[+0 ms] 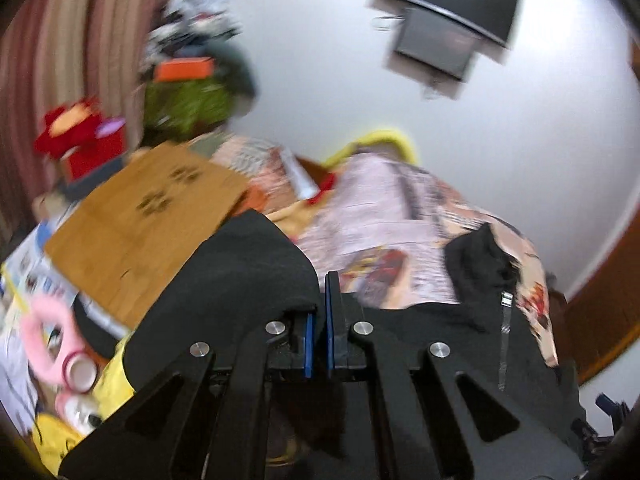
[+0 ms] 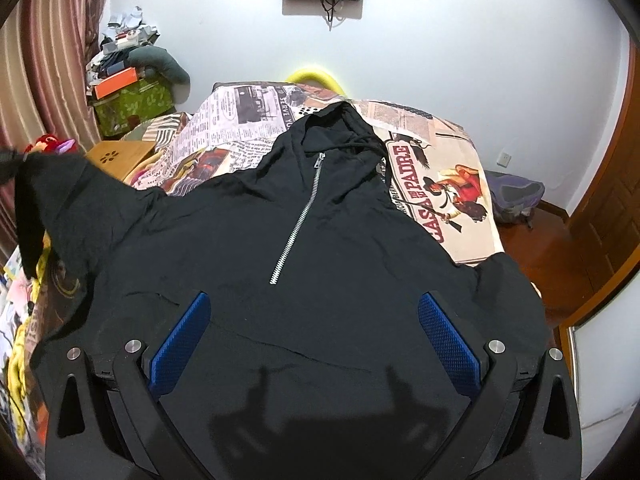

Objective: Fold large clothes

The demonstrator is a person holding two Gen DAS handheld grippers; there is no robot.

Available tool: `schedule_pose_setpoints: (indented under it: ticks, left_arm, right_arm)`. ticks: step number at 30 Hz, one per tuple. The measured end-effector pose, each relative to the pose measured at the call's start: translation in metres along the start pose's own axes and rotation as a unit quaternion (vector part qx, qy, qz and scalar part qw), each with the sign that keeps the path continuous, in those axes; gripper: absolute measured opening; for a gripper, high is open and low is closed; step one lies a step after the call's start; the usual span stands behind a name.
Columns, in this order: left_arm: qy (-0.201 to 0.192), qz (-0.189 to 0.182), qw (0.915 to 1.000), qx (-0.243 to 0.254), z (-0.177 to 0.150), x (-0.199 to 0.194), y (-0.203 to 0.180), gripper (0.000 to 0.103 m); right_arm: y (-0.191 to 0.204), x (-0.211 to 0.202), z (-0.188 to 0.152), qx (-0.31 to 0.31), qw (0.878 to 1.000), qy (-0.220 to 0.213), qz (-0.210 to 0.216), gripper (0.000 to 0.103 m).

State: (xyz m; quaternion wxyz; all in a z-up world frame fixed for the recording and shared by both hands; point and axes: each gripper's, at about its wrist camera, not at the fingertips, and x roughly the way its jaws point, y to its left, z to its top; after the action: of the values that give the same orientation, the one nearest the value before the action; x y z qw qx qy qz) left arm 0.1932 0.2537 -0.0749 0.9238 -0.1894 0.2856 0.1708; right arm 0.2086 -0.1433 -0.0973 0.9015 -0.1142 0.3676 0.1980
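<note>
Left tongs (image 1: 319, 312) pinching lifted hoodie (image 2: 304, 240) sleeve (image 1: 240, 280)

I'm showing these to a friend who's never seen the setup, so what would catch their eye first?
Most likely the black hoodie spread face up across the bed, its silver zipper running down the chest. Next, the newspaper-print bedspread under it. At the left, the left gripper is shut on a sleeve, lifted off the bed, while the right gripper hovers open over the front.

Black tool (image 2: 314, 332), blue textured pads (image 2: 448, 332), silver screws (image 2: 495, 346)
</note>
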Motion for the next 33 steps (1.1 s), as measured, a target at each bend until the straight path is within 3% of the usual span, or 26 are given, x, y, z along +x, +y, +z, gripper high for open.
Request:
schedule_pose_setpoints:
  ticks: [6,10,18,24,26,29,31,33]
  left_arm:
    - [0.024,-0.068,0.9945,0.076,-0.007,0.017,-0.089,0.003]
    - [0.059,-0.095,0.9840,0.139,-0.033,0.035,-0.141,0.003]
    - [0.182,-0.121,0.9510,0.219,-0.120,0.080,-0.204,0.003]
    - [0.233,-0.116,0.9236,0.281,-0.175,0.090,-0.224,0.004]
    - [0.241,-0.114,0.9188,0.291,-0.184,0.091,-0.223,0.008]
    - [0.255,-0.130,0.9123,0.293,-0.187,0.087,-0.219,0.028]
    - [0.265,-0.142,0.9089,0.289,-0.184,0.081,-0.217,0.050]
    - [0.258,-0.152,0.9093,0.290,-0.177,0.067,-0.213,0.053]
  right_arm:
    - [-0.014,0.000,-0.011,-0.002,1.000,0.009,0.000,0.103]
    - [-0.025,0.001,-0.021,-0.008,1.000,0.021,-0.005,0.103]
    - [-0.042,0.009,-0.037,-0.005,0.999,0.049,-0.010,0.103]
    - [-0.044,0.011,-0.044,-0.008,0.998,0.062,-0.018,0.103]
    - [-0.043,0.012,-0.044,-0.013,0.998,0.066,-0.021,0.103]
    - [-0.040,0.014,-0.043,-0.017,0.997,0.072,-0.022,0.103]
    - [-0.036,0.014,-0.041,-0.021,0.997,0.072,-0.021,0.103]
    - [-0.031,0.012,-0.037,-0.028,0.997,0.070,-0.021,0.103]
